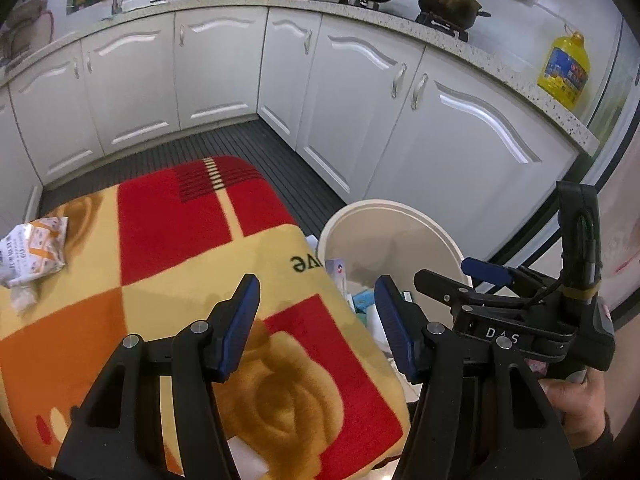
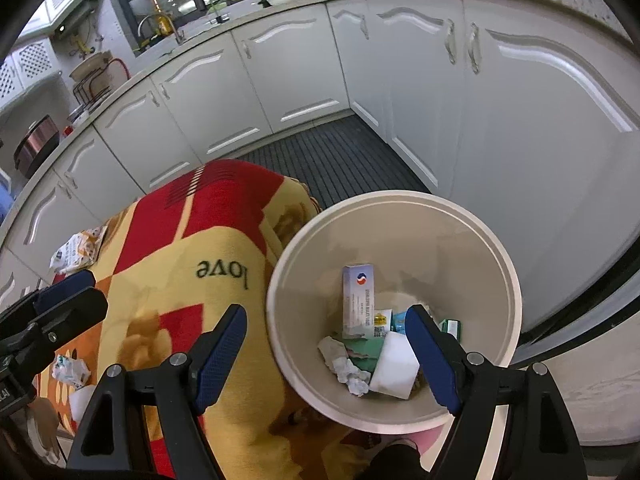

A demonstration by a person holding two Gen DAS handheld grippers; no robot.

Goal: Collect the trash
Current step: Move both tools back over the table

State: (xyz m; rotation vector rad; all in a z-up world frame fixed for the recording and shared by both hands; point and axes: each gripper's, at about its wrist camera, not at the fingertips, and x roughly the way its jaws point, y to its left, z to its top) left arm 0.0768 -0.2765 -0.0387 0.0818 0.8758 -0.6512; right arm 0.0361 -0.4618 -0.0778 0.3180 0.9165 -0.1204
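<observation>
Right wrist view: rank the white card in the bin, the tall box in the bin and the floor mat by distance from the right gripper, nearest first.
1. White card, between the right gripper's fingers, low in the bin.
2. Tall box, upright behind it.
3. Floor mat, beyond the bin, by the cabinets.

White round plastic bin (image 1: 394, 226): near part hidden behind blanket and tools.
Crumpled white wrapper (image 1: 30, 254): print unreadable.

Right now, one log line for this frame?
left gripper: open, empty | right gripper: open, empty, over bin | bin: box, paper inside | wrapper: on blanket
</observation>
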